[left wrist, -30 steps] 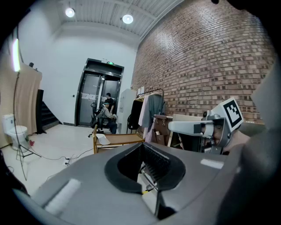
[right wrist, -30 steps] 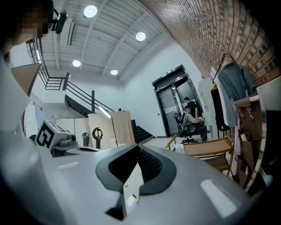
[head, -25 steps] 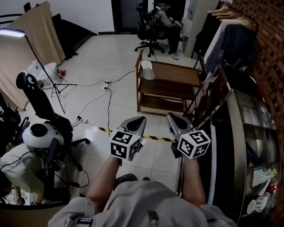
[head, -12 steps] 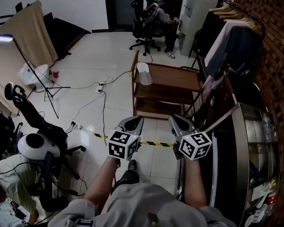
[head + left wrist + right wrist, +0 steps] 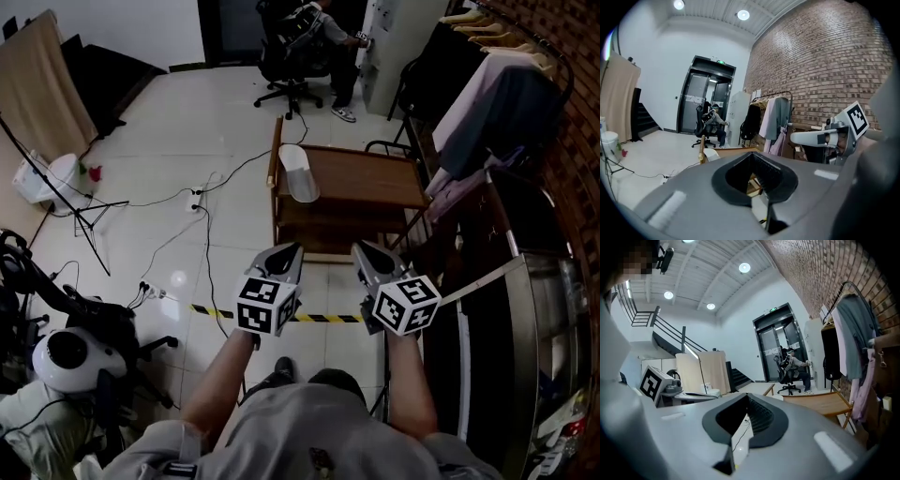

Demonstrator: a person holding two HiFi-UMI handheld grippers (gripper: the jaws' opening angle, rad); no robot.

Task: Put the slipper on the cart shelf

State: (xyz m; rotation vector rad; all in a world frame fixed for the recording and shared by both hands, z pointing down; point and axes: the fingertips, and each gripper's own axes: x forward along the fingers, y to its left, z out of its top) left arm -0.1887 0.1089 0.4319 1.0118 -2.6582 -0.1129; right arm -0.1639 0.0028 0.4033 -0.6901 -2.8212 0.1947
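A white slipper (image 5: 293, 172) lies on the left end of the wooden cart's top shelf (image 5: 370, 180), ahead of me in the head view. My left gripper (image 5: 288, 253) and right gripper (image 5: 365, 251) are held side by side at waist height, short of the cart and pointing toward it. Both are shut with nothing between the jaws. In the left gripper view the shut jaws (image 5: 766, 206) frame the cart (image 5: 737, 150) and the slipper (image 5: 711, 154). The right gripper view shows its shut jaws (image 5: 736, 446) and the cart top (image 5: 820, 403) beyond.
A clothes rack (image 5: 487, 103) with hanging garments stands right of the cart. A person sits on an office chair (image 5: 298, 42) behind it. Yellow-black tape (image 5: 328, 318) crosses the floor under my grippers. Cables, a light stand (image 5: 80, 211) and a chair (image 5: 66, 356) are on the left.
The whole view has shifted toward the cart, which now sits closer and more central. Both grippers stay shut and keep their place in front of me.
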